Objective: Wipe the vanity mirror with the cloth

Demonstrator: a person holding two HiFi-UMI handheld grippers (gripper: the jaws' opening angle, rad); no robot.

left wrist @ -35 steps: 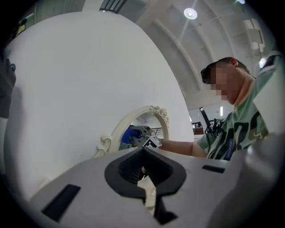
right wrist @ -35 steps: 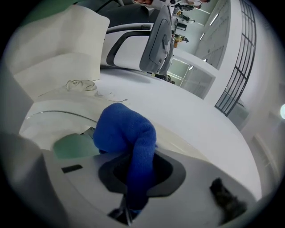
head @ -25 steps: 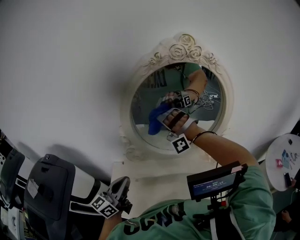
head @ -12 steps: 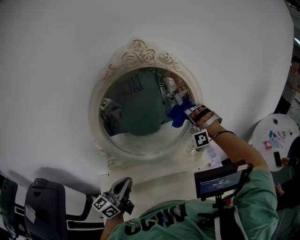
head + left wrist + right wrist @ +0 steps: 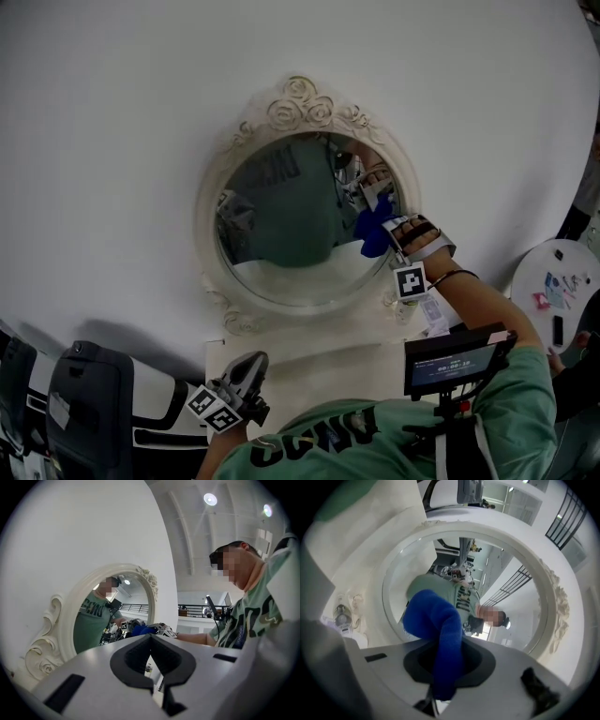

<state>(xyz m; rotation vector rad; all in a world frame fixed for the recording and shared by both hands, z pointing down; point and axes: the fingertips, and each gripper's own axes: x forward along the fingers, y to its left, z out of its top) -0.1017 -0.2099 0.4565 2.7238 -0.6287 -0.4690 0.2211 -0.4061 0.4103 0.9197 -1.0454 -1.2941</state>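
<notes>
An oval vanity mirror (image 5: 281,225) in an ornate white frame (image 5: 305,98) stands against the white wall. My right gripper (image 5: 398,234) is shut on a blue cloth (image 5: 375,232) and presses it to the glass near the mirror's right edge. In the right gripper view the cloth (image 5: 440,630) bulges up out of the right gripper (image 5: 445,667) against the mirror (image 5: 487,573). My left gripper (image 5: 246,370) hangs low in front of the vanity, away from the mirror. Its jaws are shut with nothing in them, as the left gripper view (image 5: 151,660) shows.
The mirror stands on a white vanity top (image 5: 309,366), with a small glass jar (image 5: 341,618) and a card (image 5: 433,314) by its right foot. A black chair (image 5: 84,403) is at the lower left. A round white side table (image 5: 562,281) is at the right.
My right gripper has carried the blue cloth from the middle of the glass over to its right edge. The head view has shifted. The left gripper has stayed where it was.
</notes>
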